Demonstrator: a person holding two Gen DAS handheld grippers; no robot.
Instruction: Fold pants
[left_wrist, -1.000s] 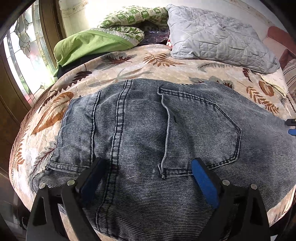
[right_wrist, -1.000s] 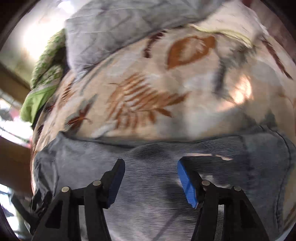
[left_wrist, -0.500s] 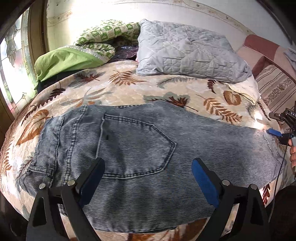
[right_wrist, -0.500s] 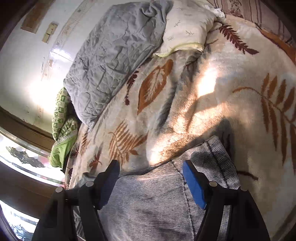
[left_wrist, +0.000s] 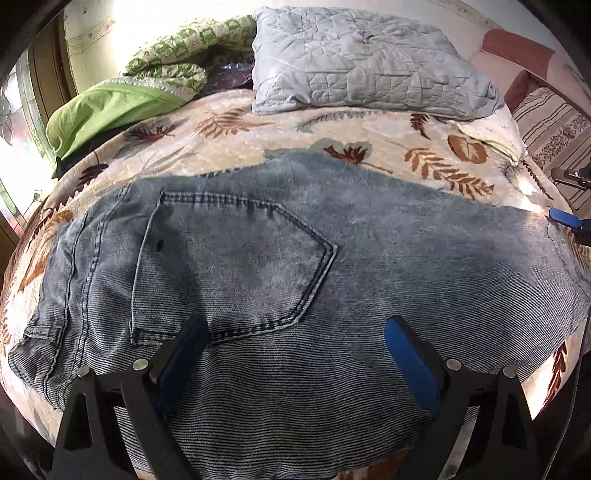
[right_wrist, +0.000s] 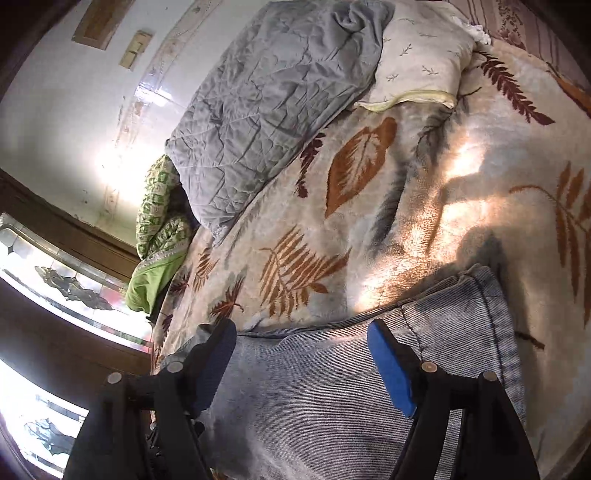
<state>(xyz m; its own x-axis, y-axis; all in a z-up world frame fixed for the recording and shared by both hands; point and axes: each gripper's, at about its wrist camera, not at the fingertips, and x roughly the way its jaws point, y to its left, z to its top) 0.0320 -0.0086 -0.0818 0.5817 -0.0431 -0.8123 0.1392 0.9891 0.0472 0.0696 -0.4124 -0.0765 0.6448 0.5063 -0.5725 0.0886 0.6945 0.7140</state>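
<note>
Faded blue jeans (left_wrist: 369, 251) lie flat across the bed, back pocket (left_wrist: 236, 266) up, waist at the left and leg hem at the right. My left gripper (left_wrist: 295, 325) hovers open over the seat, just below the pocket, with nothing between its pads. In the right wrist view, my right gripper (right_wrist: 300, 326) hangs over the hem end of the jeans (right_wrist: 369, 406). Its jaws are opening, the denim lies under them, and the pads do not press on it. The right gripper (left_wrist: 561, 197) also shows at the right edge of the left wrist view, beside the hem.
A leaf-print blanket (left_wrist: 258, 140) covers the bed. At its head lie a grey quilted pillow (left_wrist: 362, 62), a cream pillow (right_wrist: 417, 70) and green bedding (left_wrist: 110, 107). A patterned glass window (right_wrist: 74, 288) lines the left side, and striped fabric (left_wrist: 550, 125) the right.
My left gripper has slid right along the jeans, from the waist toward the leg. The right gripper's jaws have spread wider, and it has lifted and tilted up at the hem.
</note>
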